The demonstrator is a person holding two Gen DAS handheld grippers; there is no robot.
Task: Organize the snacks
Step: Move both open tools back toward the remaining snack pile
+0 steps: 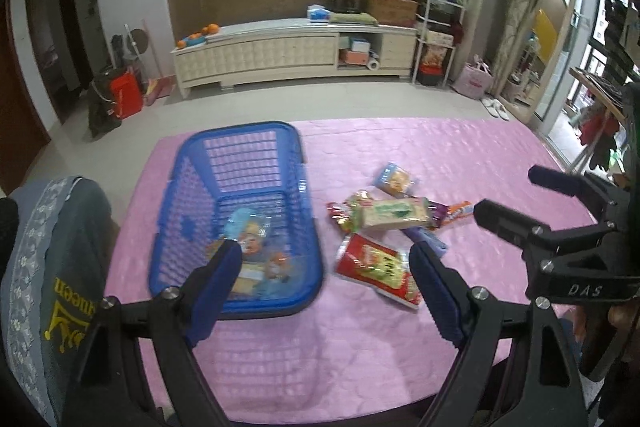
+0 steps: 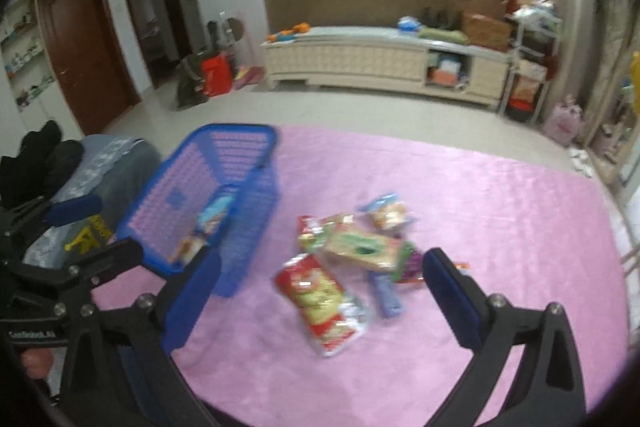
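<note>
A blue plastic basket (image 1: 240,147) stands on the pink table at the left, with a few snack packets (image 1: 250,231) inside; it also shows in the right wrist view (image 2: 240,147). A pile of snacks lies to its right: a red packet (image 1: 376,267), a green-and-beige pack (image 1: 394,213) and a small blue-orange packet (image 1: 394,181). The right wrist view shows the red packet (image 2: 324,303) and the beige pack (image 2: 360,247). My left gripper (image 1: 326,275) is open and empty above the basket's near right corner. My right gripper (image 2: 320,291) is open and empty over the red packet.
The pink tablecloth (image 1: 480,155) covers the table. A chair draped in grey cloth (image 1: 52,267) stands at the table's left edge. The right gripper shows at the right of the left wrist view (image 1: 508,195). A cream cabinet (image 1: 296,55) stands across the floor.
</note>
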